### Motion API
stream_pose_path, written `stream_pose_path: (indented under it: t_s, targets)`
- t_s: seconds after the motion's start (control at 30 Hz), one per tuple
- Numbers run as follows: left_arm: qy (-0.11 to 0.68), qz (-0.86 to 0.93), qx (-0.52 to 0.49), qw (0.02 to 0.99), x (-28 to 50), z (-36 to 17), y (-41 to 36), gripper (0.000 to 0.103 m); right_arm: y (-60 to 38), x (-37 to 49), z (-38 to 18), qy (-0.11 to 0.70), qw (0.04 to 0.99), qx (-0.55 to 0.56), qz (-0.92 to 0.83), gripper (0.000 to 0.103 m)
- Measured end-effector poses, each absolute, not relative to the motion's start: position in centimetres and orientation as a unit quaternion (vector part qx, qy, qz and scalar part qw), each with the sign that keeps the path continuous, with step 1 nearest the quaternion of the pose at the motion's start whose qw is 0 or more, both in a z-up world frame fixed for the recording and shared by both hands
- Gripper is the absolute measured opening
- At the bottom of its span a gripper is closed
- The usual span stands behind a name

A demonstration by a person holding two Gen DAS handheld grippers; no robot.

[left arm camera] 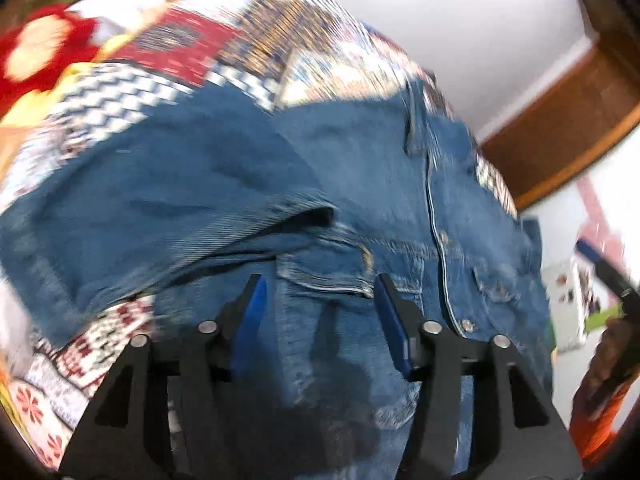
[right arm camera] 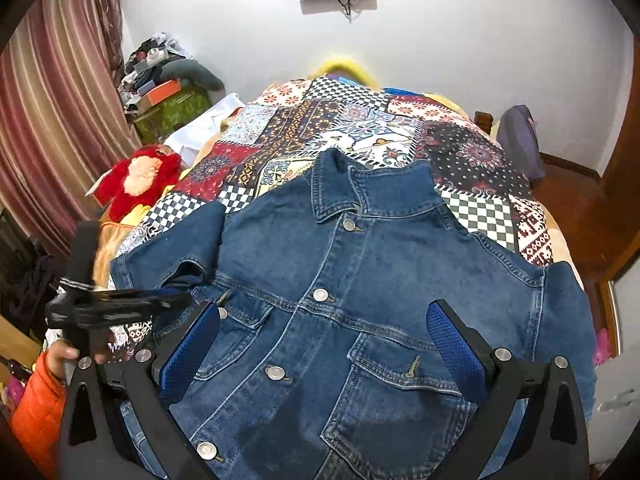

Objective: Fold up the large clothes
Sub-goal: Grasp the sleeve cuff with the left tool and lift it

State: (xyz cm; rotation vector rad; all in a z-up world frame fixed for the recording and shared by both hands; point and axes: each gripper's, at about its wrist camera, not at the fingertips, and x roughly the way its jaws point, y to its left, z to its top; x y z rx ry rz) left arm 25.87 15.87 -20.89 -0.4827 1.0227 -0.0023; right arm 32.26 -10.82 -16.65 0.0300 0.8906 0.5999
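The jacket is spread front-up on the quilt, its left sleeve folded inward. Both the right gripper and left gripper are held spread above it, pinching nothing. Should only the top denim layer be pinched, the stiff sleeve is judged likely to spring back.

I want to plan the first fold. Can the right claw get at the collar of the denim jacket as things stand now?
Probably yes. The right claw is open and hovers over the chest of the denim jacket. The collar lies flat and uncovered further ahead on the patterned bedspread, and nothing stands between them.
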Motion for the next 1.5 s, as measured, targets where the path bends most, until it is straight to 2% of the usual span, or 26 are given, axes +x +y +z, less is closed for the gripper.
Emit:
stream_pose_path:
  t_s: [0.17,0.3,0.57,0.7,0.87,0.93,0.97,1.07,1.27,1.5]
  targets:
    - [0.447,0.075,-0.287,0.844,21.5,-20.5,22.1,0.062,-9.6,32.2,-16.9,0.426,0.855,0.012,0.296,0.103]
    - [0.443,0.118,-0.366,0.810,17.9,-23.2,26.8,0.062,-8.4,32.2,-16.9,0.427,0.851,0.010,0.304,0.103]
    - [0.428,0.130,-0.479,0.755,15.3,-28.0,31.0,0.062,-6.1,31.9,-17.4,0.434,0.845,-0.011,0.313,0.103]
    - [0.413,0.138,-0.497,0.750,15.9,-29.1,31.7,0.062,-5.3,32.0,-17.6,0.437,0.843,-0.026,0.313,0.103]
    - [0.407,0.185,-0.457,0.770,18.2,-28.7,32.2,0.060,-5.1,32.1,-17.7,0.441,0.840,-0.027,0.315,0.103]
    - [0.420,0.216,-0.418,0.776,19.0,-28.5,32.0,0.046,-5.1,32.0,-17.8,0.440,0.841,-0.031,0.312,0.103]
    - [0.432,0.234,-0.388,0.780,19.5,-28.3,31.7,0.035,-5.2,32.0,-17.8,0.440,0.842,-0.032,0.310,0.103]
    - [0.438,0.248,-0.345,0.793,20.0,-27.5,31.0,0.023,-5.7,32.1,-17.9,0.442,0.843,-0.029,0.305,0.103]
    - [0.414,0.258,-0.260,0.833,21.0,-22.5,28.5,0.018,-7.7,32.4,-18.3,0.443,0.847,-0.015,0.293,0.103]
    - [0.329,0.212,-0.141,0.910,23.0,-11.7,22.7,0.017,-10.5,32.9,-18.5,0.439,0.852,0.019,0.284,0.103]
